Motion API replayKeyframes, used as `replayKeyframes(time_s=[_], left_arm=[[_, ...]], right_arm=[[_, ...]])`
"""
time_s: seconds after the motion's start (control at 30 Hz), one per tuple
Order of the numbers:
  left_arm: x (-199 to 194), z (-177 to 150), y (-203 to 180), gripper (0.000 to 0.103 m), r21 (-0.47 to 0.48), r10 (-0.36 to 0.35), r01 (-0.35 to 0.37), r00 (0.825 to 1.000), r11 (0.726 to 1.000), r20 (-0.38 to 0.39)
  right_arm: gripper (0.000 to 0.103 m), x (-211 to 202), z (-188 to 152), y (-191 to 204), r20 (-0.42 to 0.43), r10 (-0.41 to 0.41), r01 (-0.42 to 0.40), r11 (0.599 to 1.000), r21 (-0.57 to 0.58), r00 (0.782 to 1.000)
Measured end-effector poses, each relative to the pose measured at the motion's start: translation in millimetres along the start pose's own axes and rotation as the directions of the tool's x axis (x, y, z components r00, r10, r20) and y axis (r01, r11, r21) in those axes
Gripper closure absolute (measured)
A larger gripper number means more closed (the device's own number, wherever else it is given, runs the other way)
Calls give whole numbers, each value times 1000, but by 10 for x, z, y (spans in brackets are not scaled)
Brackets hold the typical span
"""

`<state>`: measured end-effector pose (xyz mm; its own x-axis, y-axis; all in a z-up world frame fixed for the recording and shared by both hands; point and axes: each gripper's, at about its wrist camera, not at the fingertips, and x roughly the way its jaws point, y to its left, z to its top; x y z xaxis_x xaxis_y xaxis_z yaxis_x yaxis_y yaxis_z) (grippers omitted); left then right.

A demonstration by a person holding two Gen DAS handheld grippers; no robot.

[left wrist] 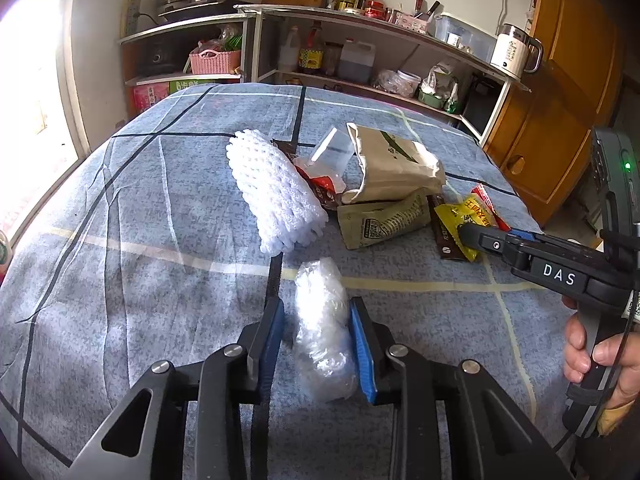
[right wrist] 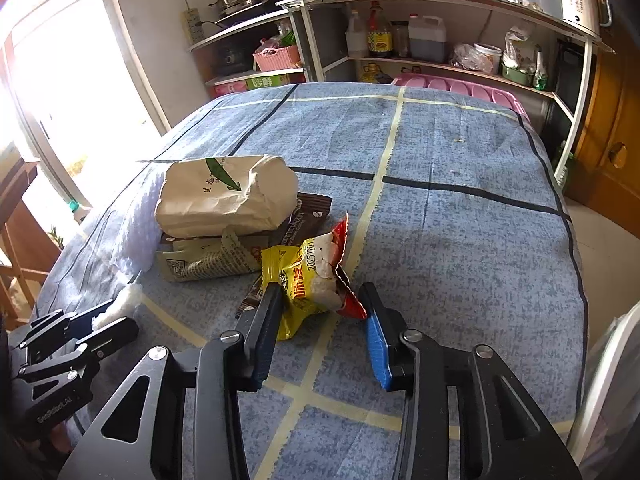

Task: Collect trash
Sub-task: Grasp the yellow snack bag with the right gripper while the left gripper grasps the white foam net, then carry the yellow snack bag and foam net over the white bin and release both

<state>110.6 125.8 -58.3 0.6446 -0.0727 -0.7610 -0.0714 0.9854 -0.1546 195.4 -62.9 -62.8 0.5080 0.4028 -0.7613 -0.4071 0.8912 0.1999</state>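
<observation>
The left gripper (left wrist: pixel 316 336) pinches a clear plastic wad (left wrist: pixel 324 332); the right gripper (right wrist: pixel 320 320) straddles a yellow snack packet (right wrist: pixel 308 280), not clamped. Beside the packet, the paper bag (left wrist: pixel 396 164) and foam net (left wrist: pixel 272 192) await collecting.

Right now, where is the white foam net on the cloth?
In the left wrist view the white foam net lies left of centre on the blue checked cloth, against the wrapper pile's left side and beyond the crumpled clear plastic.

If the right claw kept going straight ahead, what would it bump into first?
The crumpled yellow and red snack wrapper, already lying between the right claw's fingers. Beyond it probably the brown sachet, though depth is hard to judge.
</observation>
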Motion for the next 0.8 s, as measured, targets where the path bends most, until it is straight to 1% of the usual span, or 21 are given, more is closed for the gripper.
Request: replayKeyframes(time_s=[0.03,0.13,0.2,0.33,0.53,0.8], left_arm=[[2,-1,2,70,0,0,0,1000,1000,1],[6,6,12,71,0,0,0,1000,1000,2],[5,4,10,74,0,3,-3,1000,1000,2],[1,5,16,76,-1,4,-4,1000,1000,2],[-4,-2,12,77,3,-1,1,1000,1000,2],[-92,-21,-113,77,24,-8,8,1000,1000,10]], right_arm=[[66,-2,-2,0,1,0,0,1000,1,1000],[67,-12,-3,-15,6,3,-3,1000,8,1000],[70,-34,-13,-31,15,3,-3,1000,15,1000],[73,-68,-22,-41,29,3,-4,1000,23,1000],[73,-140,-55,-63,46,7,-9,999,36,999],[73,-289,-120,-54,77,-5,3,999,32,997]])
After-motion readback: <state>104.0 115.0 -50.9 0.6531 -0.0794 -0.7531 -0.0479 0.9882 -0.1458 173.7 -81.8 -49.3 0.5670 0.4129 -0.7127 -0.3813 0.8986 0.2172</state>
